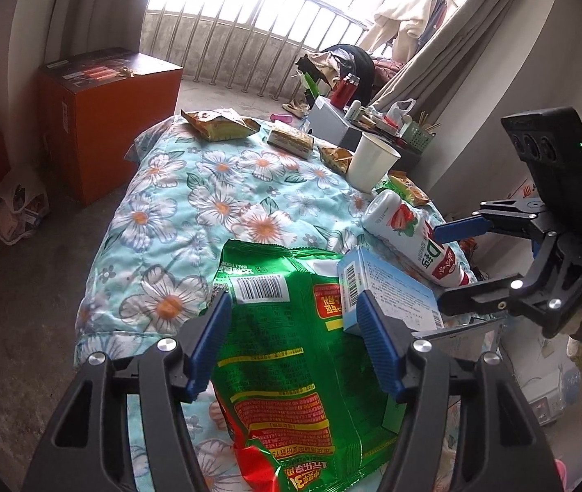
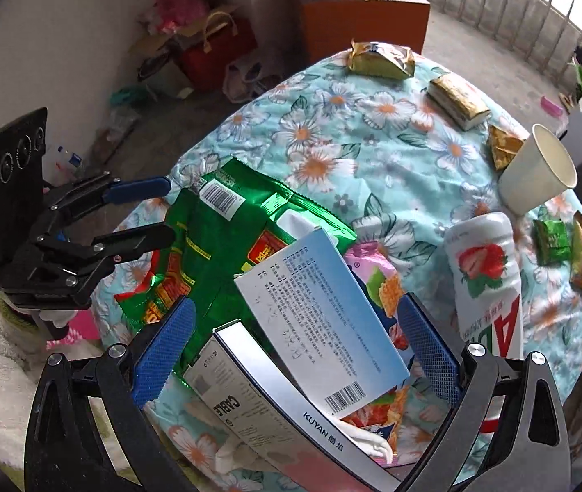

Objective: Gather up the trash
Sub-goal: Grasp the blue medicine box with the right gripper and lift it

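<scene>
A green snack bag (image 1: 291, 369) (image 2: 225, 246) lies on the floral cloth (image 1: 217, 197). My left gripper (image 1: 293, 299) (image 2: 170, 211) hovers over it with its jaws part-way apart; the bag runs under both pads, and neither visibly presses on it. A light blue box (image 1: 393, 291) (image 2: 323, 320) leans on the bag's right edge, over a silver cable box (image 2: 258, 393). My right gripper (image 2: 295, 301) (image 1: 440, 268) stands wide open above these two boxes. A strawberry drink bottle (image 1: 405, 233) (image 2: 487, 279) lies to its right.
A white paper cup (image 1: 373, 160) (image 2: 537, 176), gold wrappers (image 1: 221, 123) (image 2: 381, 59), a pink snack packet (image 2: 377, 279) and small green wrappers (image 2: 551, 238) are scattered on the cloth. An orange carton (image 1: 106, 123) stands on the floor to the left. A cluttered side stand (image 1: 332, 119) is behind.
</scene>
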